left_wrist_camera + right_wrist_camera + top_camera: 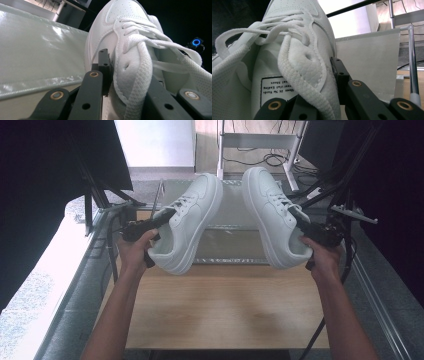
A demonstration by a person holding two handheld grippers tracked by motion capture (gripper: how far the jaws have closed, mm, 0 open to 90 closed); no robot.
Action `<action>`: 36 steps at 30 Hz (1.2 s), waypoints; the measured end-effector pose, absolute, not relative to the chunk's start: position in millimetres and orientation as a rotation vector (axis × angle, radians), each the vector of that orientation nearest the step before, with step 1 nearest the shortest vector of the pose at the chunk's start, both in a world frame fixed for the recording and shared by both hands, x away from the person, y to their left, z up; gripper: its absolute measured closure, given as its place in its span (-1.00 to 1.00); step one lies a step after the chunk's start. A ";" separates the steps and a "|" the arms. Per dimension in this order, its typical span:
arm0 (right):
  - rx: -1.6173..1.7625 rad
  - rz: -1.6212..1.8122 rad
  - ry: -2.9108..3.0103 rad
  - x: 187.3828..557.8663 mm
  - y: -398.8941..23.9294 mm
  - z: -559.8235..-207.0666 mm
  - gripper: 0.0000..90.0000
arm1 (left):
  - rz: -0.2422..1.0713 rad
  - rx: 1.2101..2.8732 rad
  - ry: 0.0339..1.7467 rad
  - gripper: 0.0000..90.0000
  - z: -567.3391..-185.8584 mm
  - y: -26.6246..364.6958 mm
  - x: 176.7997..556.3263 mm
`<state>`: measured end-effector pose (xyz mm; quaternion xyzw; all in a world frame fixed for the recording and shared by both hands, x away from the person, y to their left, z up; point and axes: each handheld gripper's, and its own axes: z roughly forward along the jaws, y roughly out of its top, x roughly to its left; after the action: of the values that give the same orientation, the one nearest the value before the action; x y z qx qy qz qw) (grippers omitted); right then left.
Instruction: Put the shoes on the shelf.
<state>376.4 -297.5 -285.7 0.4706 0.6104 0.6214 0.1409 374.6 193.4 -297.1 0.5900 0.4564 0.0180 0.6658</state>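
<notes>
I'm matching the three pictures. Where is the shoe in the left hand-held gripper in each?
High view: left shoe, left of centre, held above the table.
Left gripper view: centre and right, collar clamped.
Right gripper view: cannot be picked out.
Shared landmark: shiny mat.

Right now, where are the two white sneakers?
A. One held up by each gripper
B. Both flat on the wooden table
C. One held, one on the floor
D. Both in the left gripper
A: the left gripper clamps the left sneaker, the right gripper the right sneaker, both off the table.

Bare wooden tabletop [225, 310] free below both lifted shoes; clear bin [230, 227] and dark stands behind
</notes>
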 end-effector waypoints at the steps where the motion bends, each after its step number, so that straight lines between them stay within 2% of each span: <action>1: 1.364 1.791 1.759 379.0 -296.4 -283.7 0.88 | 0.039 1.326 1.035 0.82 -295.2 193.1 377.0; 23: 1.415 1.702 1.734 428.8 -268.1 -245.2 0.88 | 0.123 1.377 1.066 0.82 -249.1 175.8 418.5; 36: 1.488 1.676 1.706 452.2 -252.8 -251.3 0.88 | 0.144 1.338 1.154 0.82 -251.0 170.6 445.3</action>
<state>452.2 -252.8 -251.3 0.5213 0.5977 0.5873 0.1618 445.3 170.6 -251.0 0.5846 0.5045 0.0630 0.6322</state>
